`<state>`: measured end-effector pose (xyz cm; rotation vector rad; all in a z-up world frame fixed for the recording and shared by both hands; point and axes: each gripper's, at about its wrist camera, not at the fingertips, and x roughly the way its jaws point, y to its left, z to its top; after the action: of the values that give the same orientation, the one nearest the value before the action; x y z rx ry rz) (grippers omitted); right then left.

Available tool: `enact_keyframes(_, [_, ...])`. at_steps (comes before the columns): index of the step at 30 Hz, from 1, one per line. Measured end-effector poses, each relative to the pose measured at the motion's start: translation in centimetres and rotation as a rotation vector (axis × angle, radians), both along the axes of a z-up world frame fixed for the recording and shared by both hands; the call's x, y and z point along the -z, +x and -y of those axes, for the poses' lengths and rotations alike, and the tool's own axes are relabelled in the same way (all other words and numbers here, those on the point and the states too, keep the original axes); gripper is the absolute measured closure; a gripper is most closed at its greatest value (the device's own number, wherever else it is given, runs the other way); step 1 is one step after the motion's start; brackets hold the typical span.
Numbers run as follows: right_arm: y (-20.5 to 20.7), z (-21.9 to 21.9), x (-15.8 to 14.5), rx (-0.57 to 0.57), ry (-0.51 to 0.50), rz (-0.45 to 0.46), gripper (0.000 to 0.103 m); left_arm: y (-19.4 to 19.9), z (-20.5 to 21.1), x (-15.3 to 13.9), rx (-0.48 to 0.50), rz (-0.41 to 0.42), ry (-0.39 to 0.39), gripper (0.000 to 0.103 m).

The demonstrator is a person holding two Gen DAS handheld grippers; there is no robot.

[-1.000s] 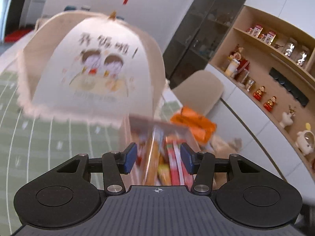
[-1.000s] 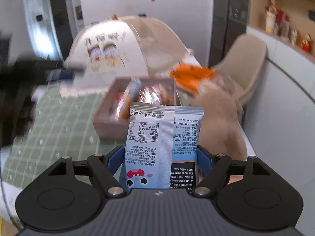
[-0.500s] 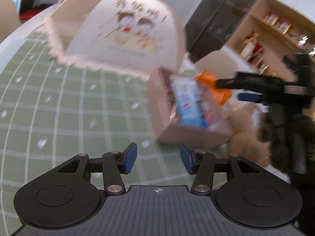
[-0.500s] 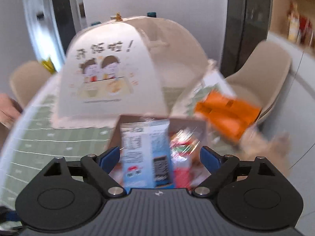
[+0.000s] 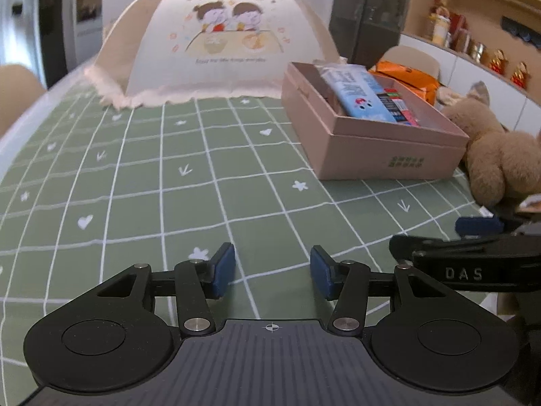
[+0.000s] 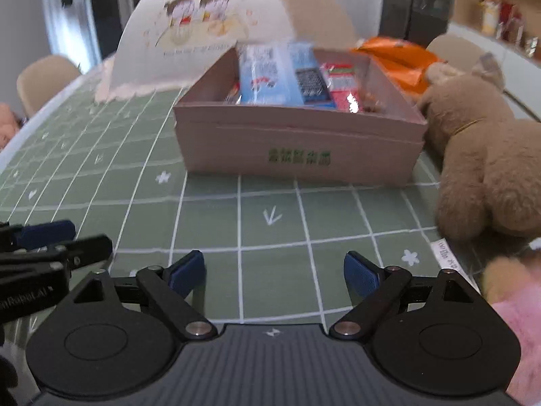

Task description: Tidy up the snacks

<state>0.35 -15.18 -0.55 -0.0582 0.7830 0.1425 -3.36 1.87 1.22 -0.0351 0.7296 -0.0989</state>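
Two grippers hang over the green cloth (image 5: 142,182), both empty. Right gripper (image 6: 274,270): jaws wide apart. Left gripper (image 5: 272,270): jaws opening, partly spread. The blue packet (image 6: 267,74) lies in the box (image 6: 297,145), beside other snacks.

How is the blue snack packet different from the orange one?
The blue snack packet lies inside the pink box, on top of other snacks; the orange packet sits outside, behind the box. The blue snack packet is pale blue with a little cartoon face, while the orange packet is plain bright orange from here. Both are soft wrapped packets, and neither is held.
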Motion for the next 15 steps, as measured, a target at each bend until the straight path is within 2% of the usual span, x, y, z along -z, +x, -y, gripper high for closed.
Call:
enact_keyframes(4, [0.4,0.6,0.5,0.072,0.005,0.01,0.0,0.1,1.1,0.6,-0.008,0.041,0.059,0.048])
enact_keyframes(6, [-0.1,1.0,0.6,0.095,0.007,0.033,0.0,0.0,1.8,0.9,-0.015,0.071,0.097,0.047])
enact_keyframes(15, [-0.5,1.4,0.8,0.069,0.014,0.09,0.0,0.1,1.9,1.0,-0.025,0.086,0.087,0.046])
